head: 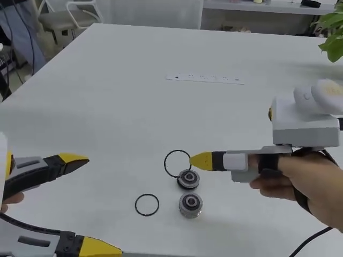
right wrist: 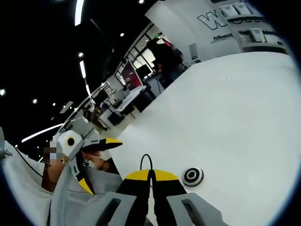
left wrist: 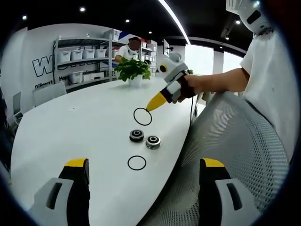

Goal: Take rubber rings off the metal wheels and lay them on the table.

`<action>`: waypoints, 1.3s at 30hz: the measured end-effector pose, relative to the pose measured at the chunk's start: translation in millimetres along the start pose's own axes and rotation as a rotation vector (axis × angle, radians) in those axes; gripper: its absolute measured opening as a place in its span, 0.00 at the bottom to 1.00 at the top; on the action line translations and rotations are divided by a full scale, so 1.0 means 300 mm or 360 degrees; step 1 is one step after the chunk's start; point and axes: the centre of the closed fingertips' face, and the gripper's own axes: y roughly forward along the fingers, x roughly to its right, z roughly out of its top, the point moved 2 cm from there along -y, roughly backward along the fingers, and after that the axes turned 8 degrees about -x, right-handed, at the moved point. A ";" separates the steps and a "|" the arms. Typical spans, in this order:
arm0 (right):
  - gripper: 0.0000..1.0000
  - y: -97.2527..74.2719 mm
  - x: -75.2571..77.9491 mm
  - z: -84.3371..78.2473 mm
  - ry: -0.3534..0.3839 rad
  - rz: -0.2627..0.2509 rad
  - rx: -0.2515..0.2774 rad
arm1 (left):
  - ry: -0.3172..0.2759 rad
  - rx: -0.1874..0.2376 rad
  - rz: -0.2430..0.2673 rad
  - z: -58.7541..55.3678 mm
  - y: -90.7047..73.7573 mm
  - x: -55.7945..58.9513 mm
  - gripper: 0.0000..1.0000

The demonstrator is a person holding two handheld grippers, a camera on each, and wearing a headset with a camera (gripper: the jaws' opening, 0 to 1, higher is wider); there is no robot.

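Two metal wheels sit close together near the table's front edge, one (head: 188, 179) behind the other (head: 191, 204); the left gripper view has them side by side (left wrist: 137, 135) (left wrist: 153, 141). A black rubber ring (head: 135, 204) (left wrist: 128, 163) lies flat to their left. My right gripper (head: 192, 160) (right wrist: 150, 173) is shut on a second ring (head: 165, 164) (left wrist: 134, 116) (right wrist: 146, 160), which hangs from its yellow tips just above the far wheel. One wheel (right wrist: 193, 175) lies to the right of those jaws. My left gripper (head: 104, 204) (left wrist: 143, 165) is open and holds nothing, left of the flat ring.
The white table (head: 134, 91) runs wide and bare behind the wheels, with a thin printed strip (head: 206, 78) further back. A plant (head: 332, 37) stands at the far right corner and a chair (head: 69, 16) at the far left. A mesh chair back (left wrist: 235, 141) is beside the table edge.
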 end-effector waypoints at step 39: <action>0.00 0.216 0.045 -0.106 -0.0291 -0.0129 -0.0551 | 0.0017 0.0006 -0.0028 -0.004 0.008 0.001 0.95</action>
